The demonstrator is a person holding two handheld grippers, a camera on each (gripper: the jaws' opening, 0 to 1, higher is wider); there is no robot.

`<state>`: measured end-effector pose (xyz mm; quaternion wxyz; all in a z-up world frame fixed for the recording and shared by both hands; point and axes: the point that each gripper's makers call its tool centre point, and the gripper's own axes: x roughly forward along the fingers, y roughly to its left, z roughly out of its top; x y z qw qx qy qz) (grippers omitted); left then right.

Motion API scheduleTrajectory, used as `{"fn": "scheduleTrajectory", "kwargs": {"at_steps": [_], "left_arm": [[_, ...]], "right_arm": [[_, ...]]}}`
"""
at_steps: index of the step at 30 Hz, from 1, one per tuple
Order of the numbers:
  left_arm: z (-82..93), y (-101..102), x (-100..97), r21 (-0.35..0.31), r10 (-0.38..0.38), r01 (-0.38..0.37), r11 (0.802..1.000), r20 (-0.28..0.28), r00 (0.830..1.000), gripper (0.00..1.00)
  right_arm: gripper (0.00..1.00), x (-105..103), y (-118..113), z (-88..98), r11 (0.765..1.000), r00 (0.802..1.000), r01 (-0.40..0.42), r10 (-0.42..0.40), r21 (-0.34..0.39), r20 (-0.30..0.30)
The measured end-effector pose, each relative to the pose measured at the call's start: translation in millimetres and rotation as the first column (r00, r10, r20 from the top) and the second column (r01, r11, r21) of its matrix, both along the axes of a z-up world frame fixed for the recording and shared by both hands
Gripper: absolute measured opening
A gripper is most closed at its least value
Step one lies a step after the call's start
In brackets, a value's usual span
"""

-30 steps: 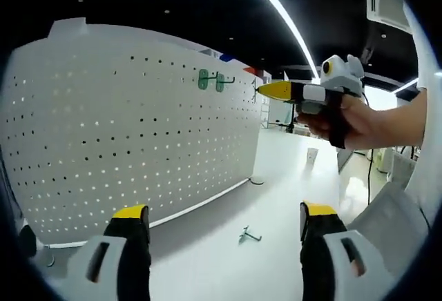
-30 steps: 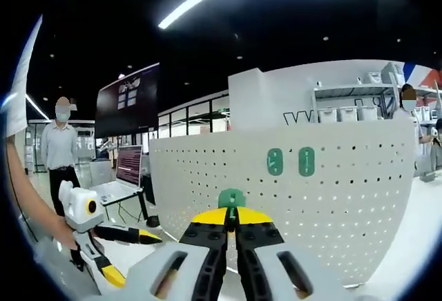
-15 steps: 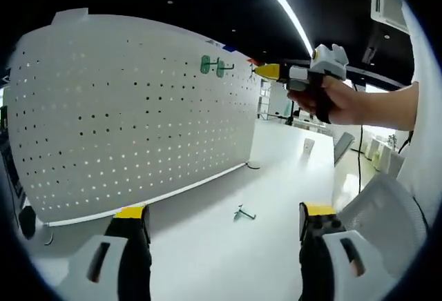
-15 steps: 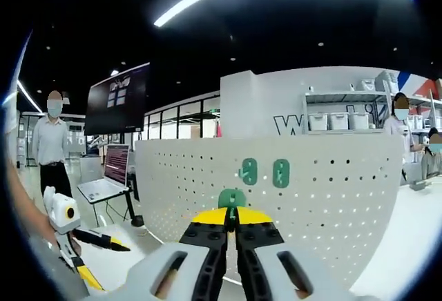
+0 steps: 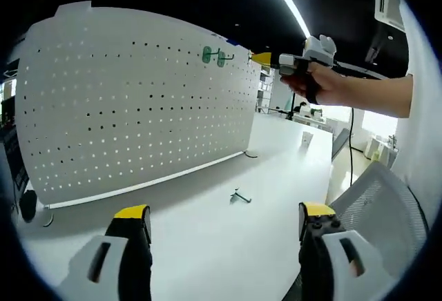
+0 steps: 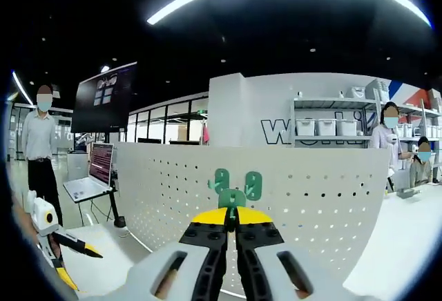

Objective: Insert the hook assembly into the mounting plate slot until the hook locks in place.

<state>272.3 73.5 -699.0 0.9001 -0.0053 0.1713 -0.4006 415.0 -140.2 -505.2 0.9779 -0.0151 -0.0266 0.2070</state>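
Note:
A white pegboard (image 5: 138, 108) stands upright on the white table (image 5: 207, 246). Two green hook plates (image 5: 214, 55) sit side by side near the board's top right. In the left gripper view a hand holds my right gripper (image 5: 261, 58) just right of those plates, level with them. In the right gripper view my right gripper (image 6: 232, 217) is shut on a green hook piece (image 6: 232, 197), which lines up just below the two mounted plates (image 6: 237, 182) on the pegboard (image 6: 318, 204). My left gripper (image 5: 224, 218) hangs open over the table, holding nothing. A loose metal hook (image 5: 239, 196) lies on the table.
A grey chair (image 5: 376, 204) stands off the table's right edge. A small white object (image 5: 304, 139) sits far back on the table. Beyond the board a person (image 6: 38, 149) stands by a laptop (image 6: 86, 185); shelves with bins (image 6: 331, 125) and seated people are at the right.
My right gripper with the green hook piece has risen and closed in on the two mounted plates. The left gripper view has tilted a little; its jaws stay open.

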Motion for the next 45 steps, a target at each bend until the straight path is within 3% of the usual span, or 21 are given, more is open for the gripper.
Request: {"fn": "scheduleTrajectory", "kwargs": {"at_steps": [17,30,45], "left_arm": [[-4.0,2,-1.5,0.001,0.009,-0.009,1.000,-0.006,1.000,0.90],[-13.9,3,-2.8,0.028,0.003,-0.003,1.000,-0.025,1.000,0.90],[-25.8,5,-5.3,0.069,-0.003,0.006,0.998,-0.056,0.998,0.90]], "right_arm": [[0.01,37,-34,15.9,0.986,0.987,0.161,-0.160,-0.041,0.027],[0.01,59,-39,19.2,0.979,0.981,0.195,-0.193,-0.059,0.032],[0.01,68,-44,17.1,0.974,0.977,0.211,-0.209,-0.084,0.031]]}}
